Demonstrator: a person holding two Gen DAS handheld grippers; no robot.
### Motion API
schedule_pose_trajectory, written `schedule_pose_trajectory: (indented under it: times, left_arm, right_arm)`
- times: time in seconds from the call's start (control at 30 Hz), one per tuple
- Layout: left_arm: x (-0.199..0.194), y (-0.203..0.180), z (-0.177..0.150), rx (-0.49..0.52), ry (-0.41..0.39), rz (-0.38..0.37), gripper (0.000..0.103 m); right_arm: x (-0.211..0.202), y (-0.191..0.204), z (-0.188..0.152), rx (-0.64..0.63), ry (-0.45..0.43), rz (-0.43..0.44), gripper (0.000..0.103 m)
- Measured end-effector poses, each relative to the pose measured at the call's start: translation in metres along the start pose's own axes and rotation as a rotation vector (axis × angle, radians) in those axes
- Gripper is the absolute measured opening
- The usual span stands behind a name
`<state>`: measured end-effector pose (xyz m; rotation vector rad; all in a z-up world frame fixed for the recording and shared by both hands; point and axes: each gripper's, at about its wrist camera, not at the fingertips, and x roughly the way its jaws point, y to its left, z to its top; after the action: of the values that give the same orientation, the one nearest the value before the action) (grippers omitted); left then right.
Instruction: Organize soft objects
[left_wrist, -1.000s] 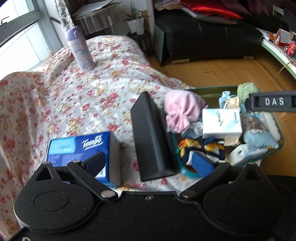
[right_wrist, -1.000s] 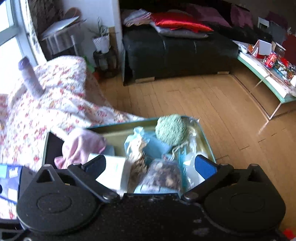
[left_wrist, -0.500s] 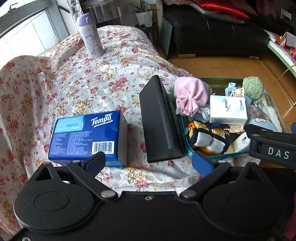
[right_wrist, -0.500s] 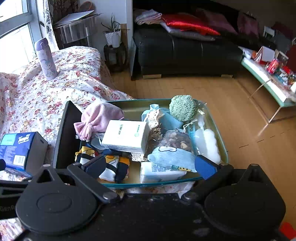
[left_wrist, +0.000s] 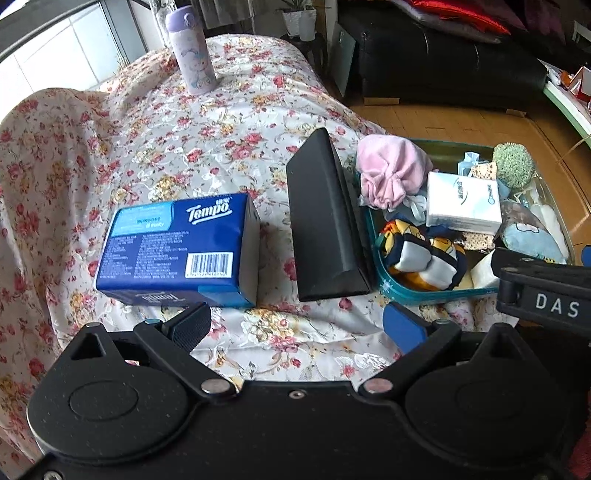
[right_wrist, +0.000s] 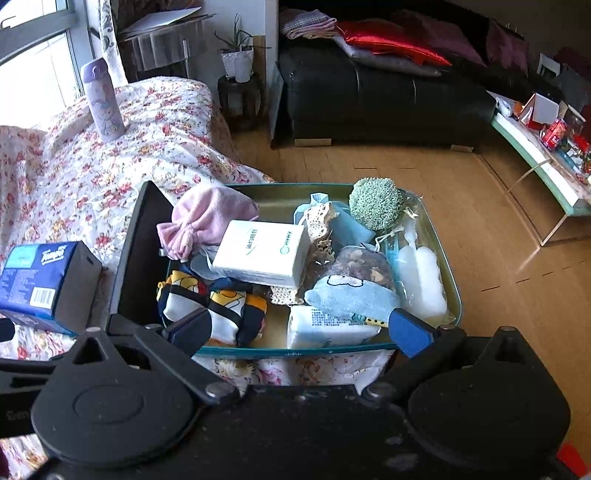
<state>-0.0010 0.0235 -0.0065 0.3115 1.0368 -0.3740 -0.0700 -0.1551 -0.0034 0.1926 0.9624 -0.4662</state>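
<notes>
Both my grippers, left and right, hang spread and empty. Nearest, at eleven o'clock of my left one, the Tempo tissue pack lies on the floral cloth, outside. Beyond, at one o'clock, the teal tin already holds most soft things: white tissue pack, pink pouch.
</notes>
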Motion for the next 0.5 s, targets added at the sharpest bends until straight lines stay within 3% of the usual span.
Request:
schedule_pose_trajectory:
  times: [0.5]
  left_arm:
    - [0.0100,0.0015,0.0000,-0.005,0.033,-0.002,0.097]
  right_arm:
    - [0.0069,0.0010,0.0005,0.006,0.042,-0.012,0.103]
